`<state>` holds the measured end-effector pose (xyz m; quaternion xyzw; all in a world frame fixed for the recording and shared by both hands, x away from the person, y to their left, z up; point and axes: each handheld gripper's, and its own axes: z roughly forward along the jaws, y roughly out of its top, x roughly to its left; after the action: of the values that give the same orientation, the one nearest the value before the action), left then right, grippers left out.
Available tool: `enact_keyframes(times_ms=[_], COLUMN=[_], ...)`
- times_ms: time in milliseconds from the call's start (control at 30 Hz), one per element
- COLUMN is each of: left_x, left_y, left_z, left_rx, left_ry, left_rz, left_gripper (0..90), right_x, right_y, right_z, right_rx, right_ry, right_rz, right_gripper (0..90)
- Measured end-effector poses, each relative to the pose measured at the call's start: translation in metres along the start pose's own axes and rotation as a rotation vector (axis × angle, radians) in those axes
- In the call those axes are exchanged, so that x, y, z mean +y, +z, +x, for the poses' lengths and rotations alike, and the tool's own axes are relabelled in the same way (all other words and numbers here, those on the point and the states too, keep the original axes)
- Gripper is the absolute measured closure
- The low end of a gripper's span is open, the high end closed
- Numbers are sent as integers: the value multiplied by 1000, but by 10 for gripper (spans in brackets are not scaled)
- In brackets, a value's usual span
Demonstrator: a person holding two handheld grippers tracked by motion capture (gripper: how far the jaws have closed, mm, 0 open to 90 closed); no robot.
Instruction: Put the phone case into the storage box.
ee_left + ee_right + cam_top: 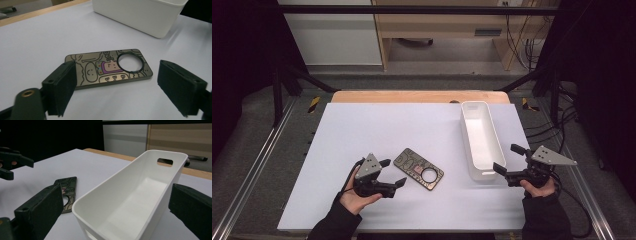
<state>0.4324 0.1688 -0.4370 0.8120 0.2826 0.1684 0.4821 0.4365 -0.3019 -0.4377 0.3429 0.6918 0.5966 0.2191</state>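
My left tool hangs spread, nothing between its pads, just at nine o'clock of the phone case, which lies flat on the white surface, face down, its camera ring toward the white bin. My right tool is spread too, holding nothing, its pads either side of the bin's near end at about three o'clock of the case.

As I judge it, the step is pinching the case. It is thin and lies flush, so I should bring the left tool low, put one pad over each long edge, and close on the middle of the case, away from the ring, so it does not tip or skate.

From the right gripper view the bin wall covers much of the case. The drawings printed on it are too small to read, and I cannot tell whether the bin holds anything at its near end.
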Motion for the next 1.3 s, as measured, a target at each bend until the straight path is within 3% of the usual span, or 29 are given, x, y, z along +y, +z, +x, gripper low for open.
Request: enact_keyframes(times_ms=[67,267,400,533,600,867,933,1300], left_x=[0,-3,-3,-3,-3,-2,-3,-4], left_y=[2,15,21,28,33,42,45,60], left_z=[-2,-9,-14,-17,-20,-23,-23,-33], left_rx=[0,5,-5,-6,16,12,-16,-28], left_ry=[4,32,56,49,64,49,25,15], left_rz=[5,43,55,118,141,171,191,239], left_gripper=[200,404,453,501,523,626,677,849], right_x=[0,0,0,0,0,0,0,0], right_y=[0,0,0,0,0,0,1,1], right_z=[0,0,0,0,0,0,0,0], right_rx=[0,0,0,0,0,0,0,1], right_ry=[1,-1,0,1,1,1,1,2], right_rz=[-1,1,1,2,2,1,2,1], right_gripper=[4,4,4,4,4,4,4,4])
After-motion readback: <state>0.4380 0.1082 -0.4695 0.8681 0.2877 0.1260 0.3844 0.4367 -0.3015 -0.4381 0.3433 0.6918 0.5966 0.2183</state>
